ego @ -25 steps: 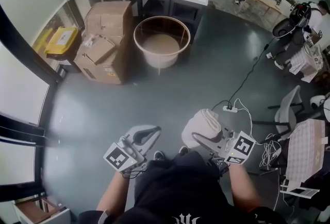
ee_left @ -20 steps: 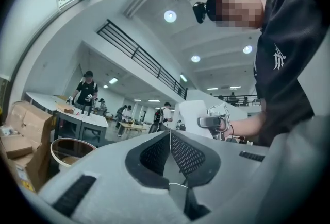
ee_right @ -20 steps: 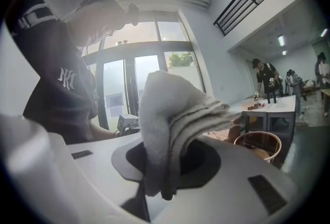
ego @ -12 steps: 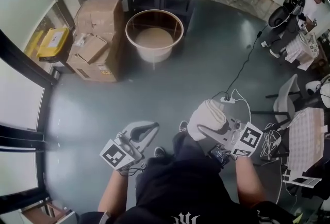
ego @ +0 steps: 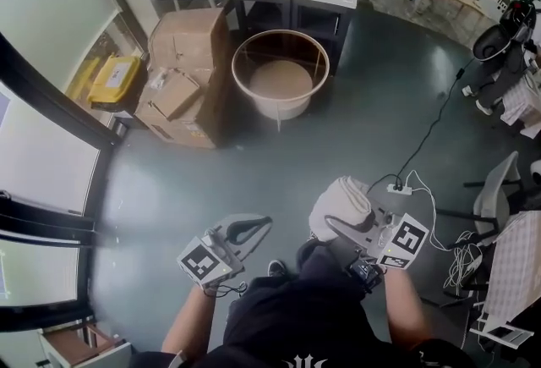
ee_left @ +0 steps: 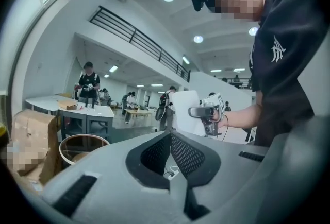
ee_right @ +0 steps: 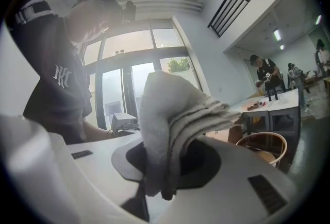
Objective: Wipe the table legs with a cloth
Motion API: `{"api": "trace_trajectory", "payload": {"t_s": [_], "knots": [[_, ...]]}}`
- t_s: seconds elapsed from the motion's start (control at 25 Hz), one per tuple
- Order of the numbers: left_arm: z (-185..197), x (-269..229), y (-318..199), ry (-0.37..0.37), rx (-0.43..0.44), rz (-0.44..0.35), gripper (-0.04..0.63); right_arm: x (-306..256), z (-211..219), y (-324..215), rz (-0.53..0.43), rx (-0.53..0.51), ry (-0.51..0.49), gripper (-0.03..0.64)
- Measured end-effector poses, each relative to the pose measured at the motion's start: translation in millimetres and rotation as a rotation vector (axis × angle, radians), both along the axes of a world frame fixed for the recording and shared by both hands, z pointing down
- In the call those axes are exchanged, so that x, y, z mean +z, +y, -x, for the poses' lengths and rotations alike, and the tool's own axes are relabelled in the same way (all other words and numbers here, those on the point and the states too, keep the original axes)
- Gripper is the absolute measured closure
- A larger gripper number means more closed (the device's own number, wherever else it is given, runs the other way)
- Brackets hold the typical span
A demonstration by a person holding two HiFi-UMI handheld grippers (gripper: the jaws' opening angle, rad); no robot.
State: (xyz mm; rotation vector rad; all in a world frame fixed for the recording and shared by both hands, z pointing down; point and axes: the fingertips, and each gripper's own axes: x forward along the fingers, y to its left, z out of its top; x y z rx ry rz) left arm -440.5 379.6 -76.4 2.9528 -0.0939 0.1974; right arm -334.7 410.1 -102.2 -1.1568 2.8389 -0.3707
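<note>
Your right claw (ego: 331, 225) stays clenched on the folded white cloth (ego: 342, 199), left claw (ego: 254, 227) clenched empty; wiping hasn't started.

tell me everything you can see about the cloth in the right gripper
The cloth is a thick off-white towel that looks like terry. It is folded into several layers, and the folded edges show as soft ridges along one side. The right gripper is shut on its lower end, and the rest bulges up over the jaws in a rounded bundle. It is held in the air above the grey floor, and only the gripper touches it.
</note>
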Motion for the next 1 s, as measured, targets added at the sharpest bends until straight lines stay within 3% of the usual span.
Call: {"api": "trace_trajectory", "payload": {"t_s": [0.12, 0.48, 0.76, 1.0], "knots": [[-35, 8, -24, -0.042, -0.023, -0.014, 0.589, 8, -35, -21, 0.007, -0.021, -0.015, 0.526], [-133, -9, -81, -0.067, -0.158, 0.011, 0.589, 24, -142, -75, 0.016, -0.100, -0.029, 0.526], [-175, -2, -98, -0.079, -0.225, 0.011, 0.589, 54, -174, -102, 0.056, -0.188, -0.053, 0.526], [-186, 30, -128, -0.128, -0.274, 0.064, 0.589, 84, -189, -123, 0.114, -0.168, -0.027, 0.526]]}}
